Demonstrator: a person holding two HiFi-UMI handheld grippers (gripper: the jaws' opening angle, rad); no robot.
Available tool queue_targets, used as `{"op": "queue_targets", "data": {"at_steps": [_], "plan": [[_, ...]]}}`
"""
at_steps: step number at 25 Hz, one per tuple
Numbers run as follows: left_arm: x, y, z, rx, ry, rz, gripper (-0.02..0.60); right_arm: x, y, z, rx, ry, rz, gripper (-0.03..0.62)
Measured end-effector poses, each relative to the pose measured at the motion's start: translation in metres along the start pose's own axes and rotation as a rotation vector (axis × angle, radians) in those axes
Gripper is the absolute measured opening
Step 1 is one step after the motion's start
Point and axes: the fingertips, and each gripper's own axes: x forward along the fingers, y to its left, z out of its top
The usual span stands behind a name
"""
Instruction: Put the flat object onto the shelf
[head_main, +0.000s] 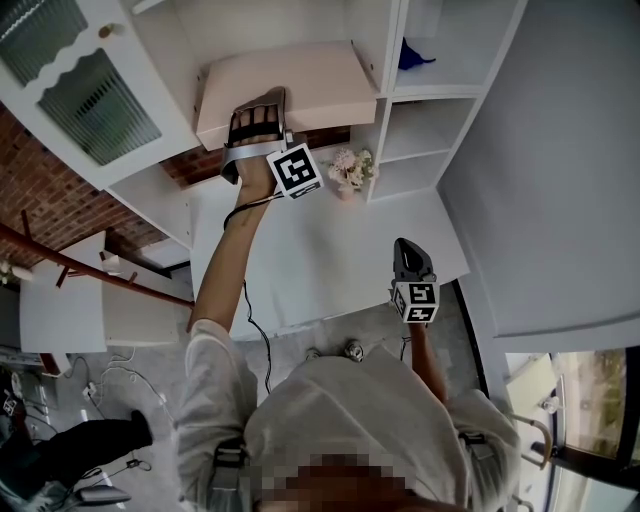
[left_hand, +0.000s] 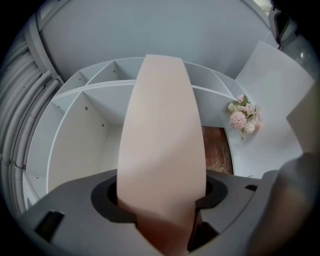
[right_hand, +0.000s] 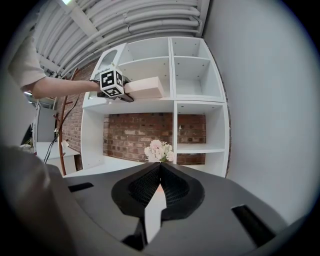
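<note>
**Pink board at the mouth of the shelf, left claw clamped on it**

The left gripper (head_main: 257, 116) is reached out level towards the white shelf unit (right_hand: 173, 107), and its jaws are clenched on the near end of a pale pink flat board (head_main: 300, 78). Seen along the jaws, the board fills the gap between them and runs straight ahead into the unit. Its far end sits inside the wide left-hand compartment of the second row. The gripper and the person's bare forearm (head_main: 222, 270) stay outside that opening. From the side, the board hangs just above the compartment's floor, but I cannot tell whether its underside touches it.

The right gripper (right_hand: 159, 176) is held low and well apart from the board, over the white counter (head_main: 330, 262). Its ribbed pads are pressed together at the tip with nothing between them.

A small bunch of pale pink flowers (right_hand: 158, 150) stands on the counter, just beside the unit's upright divider. The open bays on either side of it back onto red brick (right_hand: 127, 131). Something blue (head_main: 412, 55) lies in one of the right-hand compartments; I cannot make out what it is.
</note>
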Motion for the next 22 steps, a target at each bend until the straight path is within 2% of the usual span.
{"op": "queue_targets", "data": {"at_steps": [3,6,9,15,19,22], "plan": [[-0.001,0.001,-0.004,0.025,0.000,0.005,0.305,-0.001,0.001,0.000,-0.001,0.001,0.004,0.029],[-0.003,-0.005,-0.002,0.021,-0.028,-0.029,0.385,-0.003,0.000,0.001,-0.003,0.000,0.002,0.029],[-0.007,-0.004,0.004,-0.006,-0.072,-0.025,0.425,-0.004,-0.001,0.001,-0.004,-0.001,0.000,0.029],[-0.020,-0.003,0.012,-0.085,-0.137,-0.044,0.439,-0.006,0.001,0.003,-0.009,-0.003,0.001,0.029],[-0.038,0.007,0.018,-0.121,-0.176,-0.023,0.439,-0.008,0.003,0.003,-0.012,-0.003,0.000,0.029],[-0.053,0.018,0.023,-0.192,-0.230,-0.026,0.439,-0.009,0.007,0.005,-0.015,-0.003,0.005,0.029]]}}
